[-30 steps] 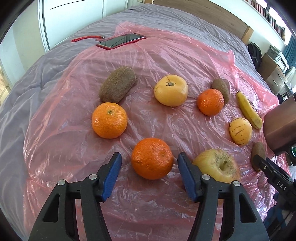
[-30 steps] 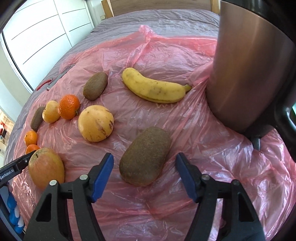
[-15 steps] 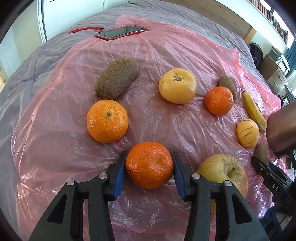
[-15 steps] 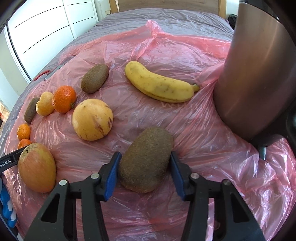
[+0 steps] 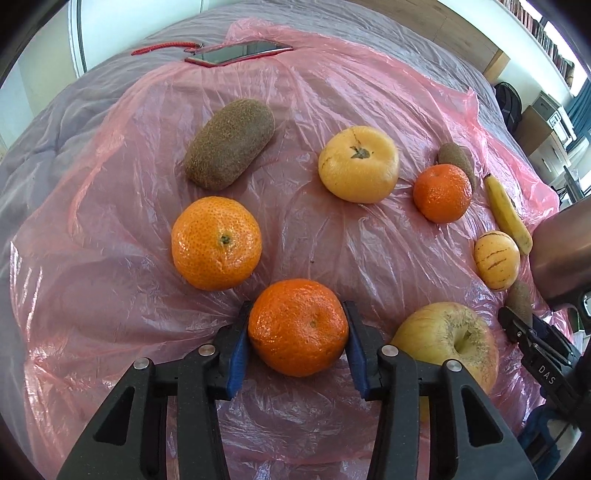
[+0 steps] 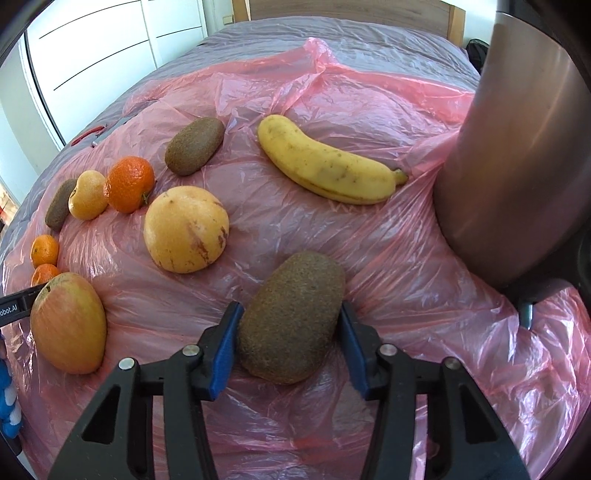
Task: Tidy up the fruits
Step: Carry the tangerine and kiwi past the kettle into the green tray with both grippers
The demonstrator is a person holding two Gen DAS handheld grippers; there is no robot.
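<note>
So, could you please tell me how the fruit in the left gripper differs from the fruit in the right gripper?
The left gripper is shut on a mandarin; the right gripper, jaws closing, presses a kiwi.
The mandarin is round and bright orange; the kiwi is elongated and brown.
The mandarin's peel is glossy and dimpled; the kiwi's skin is matte and fuzzy.
Both rest on the pink plastic sheet.

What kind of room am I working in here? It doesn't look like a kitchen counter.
Most likely a bedroom. The fruit lies on a pink plastic sheet spread over a grey bedcover, with a wooden headboard at the far end and white wardrobe doors beside it.
</note>
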